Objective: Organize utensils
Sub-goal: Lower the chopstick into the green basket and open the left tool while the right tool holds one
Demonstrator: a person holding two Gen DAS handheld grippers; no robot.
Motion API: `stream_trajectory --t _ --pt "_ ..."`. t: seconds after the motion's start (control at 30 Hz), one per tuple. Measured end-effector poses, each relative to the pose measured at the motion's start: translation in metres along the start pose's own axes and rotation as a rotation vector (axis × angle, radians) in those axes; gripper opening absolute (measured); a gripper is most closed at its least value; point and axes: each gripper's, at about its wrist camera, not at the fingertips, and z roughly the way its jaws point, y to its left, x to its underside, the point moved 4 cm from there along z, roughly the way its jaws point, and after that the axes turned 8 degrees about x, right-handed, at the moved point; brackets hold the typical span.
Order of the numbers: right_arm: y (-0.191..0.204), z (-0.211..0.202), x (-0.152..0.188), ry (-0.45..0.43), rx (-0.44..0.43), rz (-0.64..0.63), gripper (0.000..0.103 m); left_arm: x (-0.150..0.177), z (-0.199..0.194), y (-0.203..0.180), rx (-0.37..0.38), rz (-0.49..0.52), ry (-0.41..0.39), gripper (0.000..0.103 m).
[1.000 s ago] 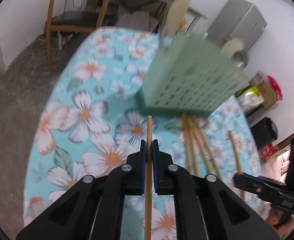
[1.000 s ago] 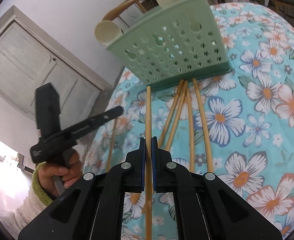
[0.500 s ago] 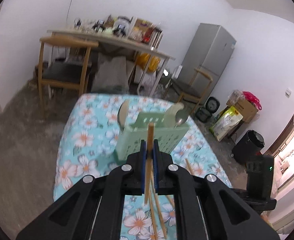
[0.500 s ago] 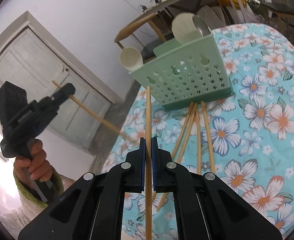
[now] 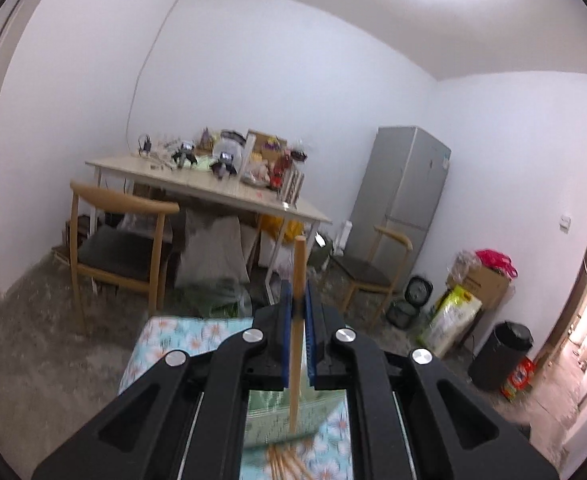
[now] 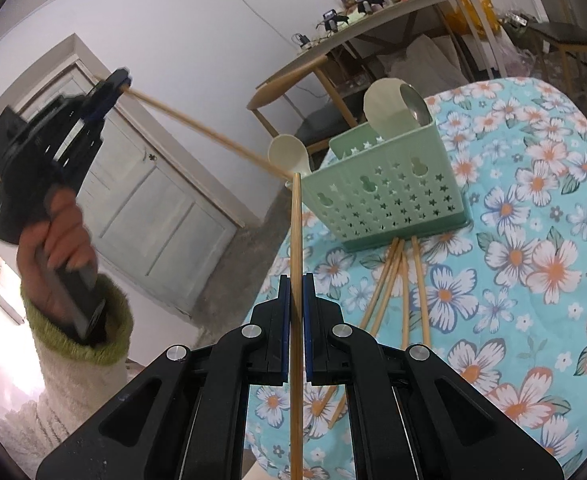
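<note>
Each gripper is carrying one chopstick toward the green caddy point(image 6: 389, 196).

The left gripper point(image 6: 119, 80) and right gripper point(image 6: 296, 312) are each clamping a single chopstick point(image 6: 296, 240), lifted clear for dropping upright beside the spoons point(image 6: 389, 106); four loose chopsticks point(image 6: 401, 280) are lying on the floral cloth point(image 6: 533, 240), fanned against the caddy's base.

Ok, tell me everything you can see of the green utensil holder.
The green utensil holder is a pale mint, plastic-looking box standing upright on the floral tablecloth. Its front wall is pierced with star and gourd-shaped holes, above a slightly wider base. Two cream spoons and a metal spoon stand inside. Loose chopsticks lie with their tips against its base. Neither tool touches it.
</note>
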Motion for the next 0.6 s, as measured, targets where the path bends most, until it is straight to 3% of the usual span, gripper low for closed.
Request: stream_trajectory --t 0.37,0.6 --pt "-0.020 0.000 -0.009 -0.002 -0.017 0.035 0.004 0.013 0.076 0.002 -0.105 0.146 -0.051 0.005" --pt "-0.037 0.004 -0.008 0.010 -0.018 0.068 0.004 0.031 0.112 0.017 -0.090 0.087 -0.005 0.005"
